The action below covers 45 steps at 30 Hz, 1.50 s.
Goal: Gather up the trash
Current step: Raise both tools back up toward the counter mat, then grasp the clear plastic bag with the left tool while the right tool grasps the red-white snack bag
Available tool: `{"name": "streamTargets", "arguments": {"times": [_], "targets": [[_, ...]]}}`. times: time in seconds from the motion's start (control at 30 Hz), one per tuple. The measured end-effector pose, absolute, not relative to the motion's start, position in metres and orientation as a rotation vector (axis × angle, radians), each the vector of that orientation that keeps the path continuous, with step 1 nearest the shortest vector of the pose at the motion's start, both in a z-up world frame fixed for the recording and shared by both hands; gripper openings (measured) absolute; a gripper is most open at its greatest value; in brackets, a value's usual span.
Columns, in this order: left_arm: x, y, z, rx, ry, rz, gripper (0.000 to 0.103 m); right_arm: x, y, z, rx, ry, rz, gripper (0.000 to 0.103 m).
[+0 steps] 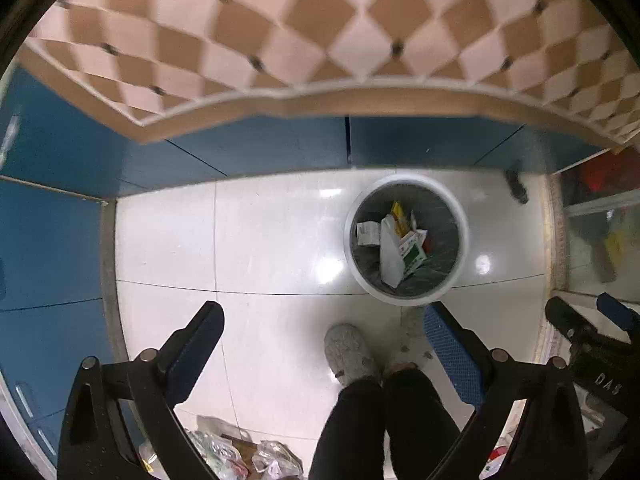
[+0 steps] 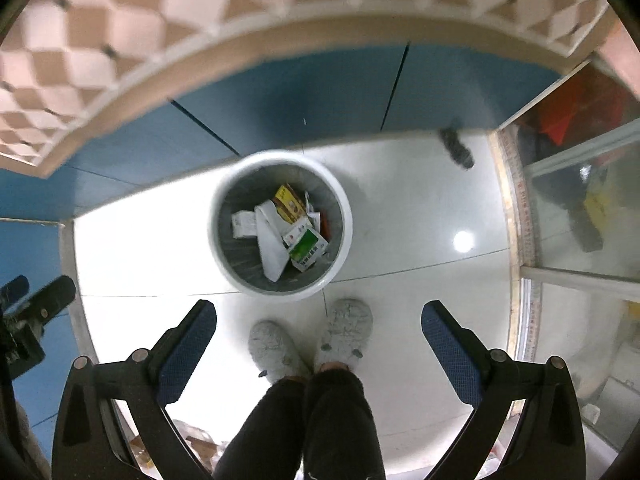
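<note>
While both tongs, left (image 1: 324, 340) and right (image 2: 319, 336), point down released, one bin (image 2: 338, 200) sits centre frame above two slippers (image 2: 274, 346).

A glossy white tiled floor (image 2: 400, 216) meets blue cabinet doors (image 2: 320, 92) under a surface (image 1: 280, 20) chequered in tan and cream. 2 grey fluffy slippers (image 2: 348, 332) stand together below black trouser legs (image 2: 320, 420). A glass-fronted cabinet (image 2: 580, 200) stands to the right.

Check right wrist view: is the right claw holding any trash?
No, the right claw is open and empty above the trash bin.
</note>
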<state>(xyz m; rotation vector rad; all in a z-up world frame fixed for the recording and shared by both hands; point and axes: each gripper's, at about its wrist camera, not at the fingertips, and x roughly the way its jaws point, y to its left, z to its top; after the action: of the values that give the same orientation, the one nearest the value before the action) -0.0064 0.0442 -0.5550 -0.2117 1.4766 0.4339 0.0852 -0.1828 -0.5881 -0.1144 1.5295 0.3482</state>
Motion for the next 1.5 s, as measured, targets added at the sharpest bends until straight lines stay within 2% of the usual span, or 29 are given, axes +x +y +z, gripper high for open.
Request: {"name": "streamTargets", "arguments": {"times": [0.27, 0.4, 0.67, 0.93, 1.1, 1.23, 1.4, 1.5], "targets": [[-0.031, 0.034, -0.432, -0.227, 1.404, 0.434, 0.102, 0.077, -0.207, -0.436, -0.091, 1.433, 0.348, 0.103], [-0.043, 0.03, -0.389, -0.235, 1.373, 0.41, 0.102, 0.065, -0.21, -0.37, -0.116, 1.384, 0.376, 0.103], [-0.047, 0.038, -0.329, -0.25, 1.293, 0.398, 0.102, 0.056, -0.213, -0.291, -0.074, 1.329, 0.377, 0.103], [0.022, 0.059, -0.266, -0.14, 1.121, 0.506, 0.102, 0.118, -0.224, -0.235, 0.154, 1.256, 0.342, 0.103], [0.101, 0.065, -0.264, -0.148, 1.1, 0.562, 0.102, 0.2, -0.265, -0.237, 0.313, 1.237, 0.221, 0.103], [0.181, 0.053, -0.283, -0.113, 1.146, 0.6, 0.102, 0.307, -0.306, -0.276, 0.396, 1.268, 0.117, 0.103], [0.275, 0.041, -0.315, -0.06, 1.23, 0.64, 0.102, 0.427, -0.311, -0.33, 0.371, 1.321, 0.075, 0.103], [0.315, 0.042, -0.33, -0.047, 1.281, 0.658, 0.102, 0.478, -0.282, -0.362, 0.229, 1.4, 0.077, 0.103]]}}
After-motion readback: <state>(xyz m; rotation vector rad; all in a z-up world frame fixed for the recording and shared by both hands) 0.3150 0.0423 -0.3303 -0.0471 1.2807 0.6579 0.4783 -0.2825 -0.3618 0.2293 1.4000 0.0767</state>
